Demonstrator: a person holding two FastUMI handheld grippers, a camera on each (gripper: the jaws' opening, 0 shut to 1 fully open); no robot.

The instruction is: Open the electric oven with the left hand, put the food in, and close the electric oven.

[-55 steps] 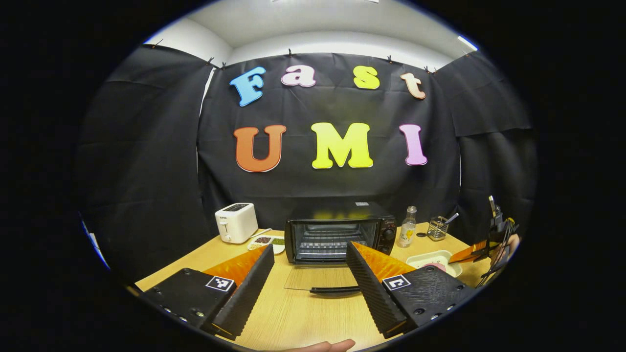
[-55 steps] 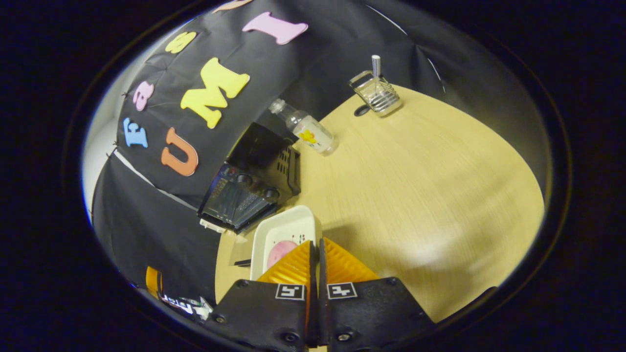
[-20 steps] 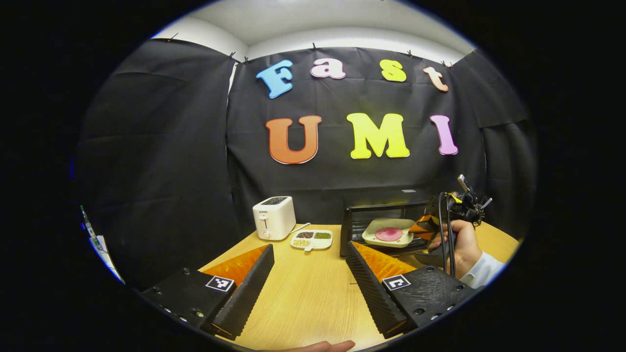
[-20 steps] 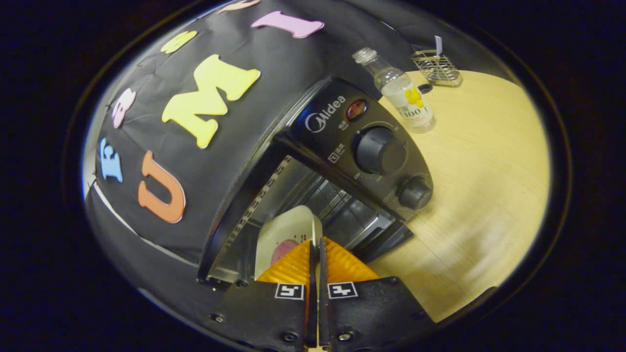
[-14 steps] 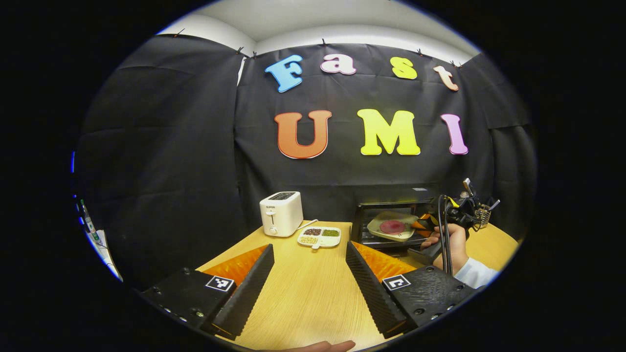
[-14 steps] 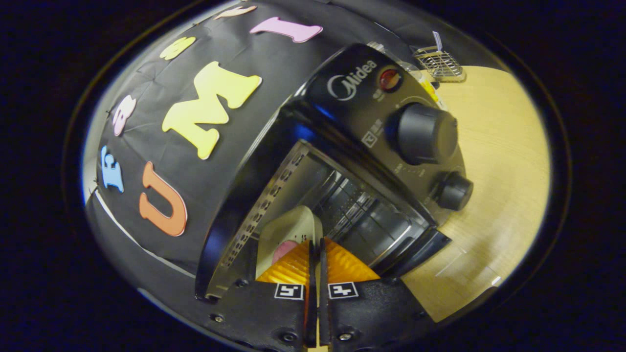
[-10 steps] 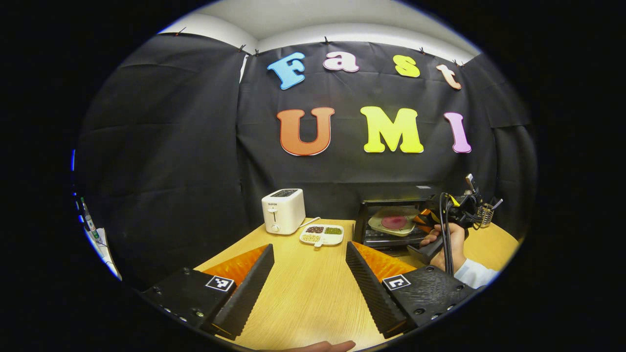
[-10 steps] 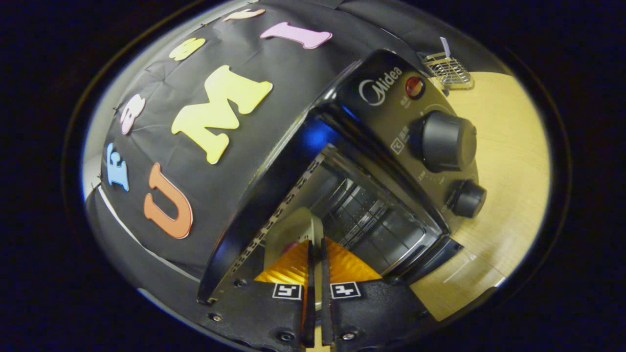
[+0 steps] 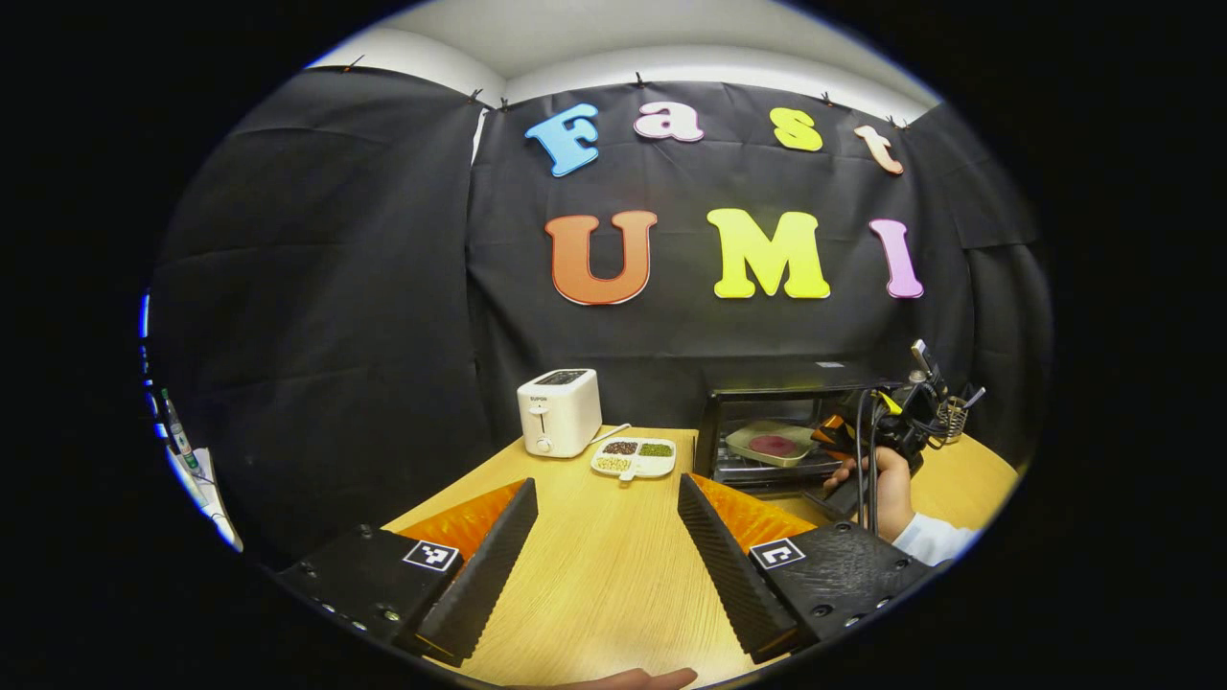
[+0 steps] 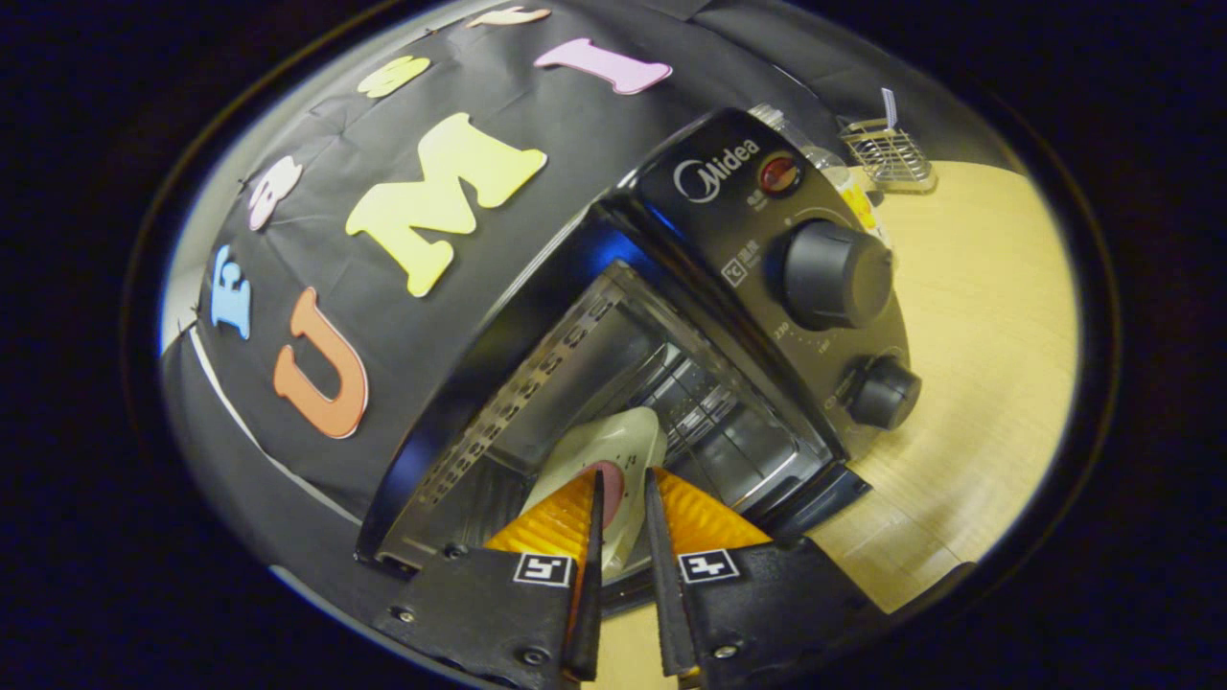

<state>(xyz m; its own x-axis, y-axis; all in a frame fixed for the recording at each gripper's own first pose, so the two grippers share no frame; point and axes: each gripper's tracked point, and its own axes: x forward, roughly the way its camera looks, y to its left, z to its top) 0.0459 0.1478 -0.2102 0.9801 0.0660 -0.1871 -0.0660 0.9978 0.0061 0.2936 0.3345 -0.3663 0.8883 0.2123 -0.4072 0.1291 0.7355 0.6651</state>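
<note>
The left gripper (image 9: 604, 537) hangs wide open over the near table (image 9: 594, 585). Farther right, the right gripper (image 10: 621, 517) has a small gap, with the plate (image 10: 613, 450) of food (image 10: 606, 476) between its fingers inside the open oven (image 10: 671, 287). The oven's front says Midea. A white toaster (image 9: 559, 411) stands far left.

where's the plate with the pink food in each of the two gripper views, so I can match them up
Left gripper view: the plate lies at middle right, inside the open electric oven, just left of the right gripper.
Right gripper view: the plate sits low at centre, on the oven rack, reaching between the right gripper's parted fingers.
Shared landmark: the electric oven; in the right gripper view its knob panel stands right of the plate.
</note>
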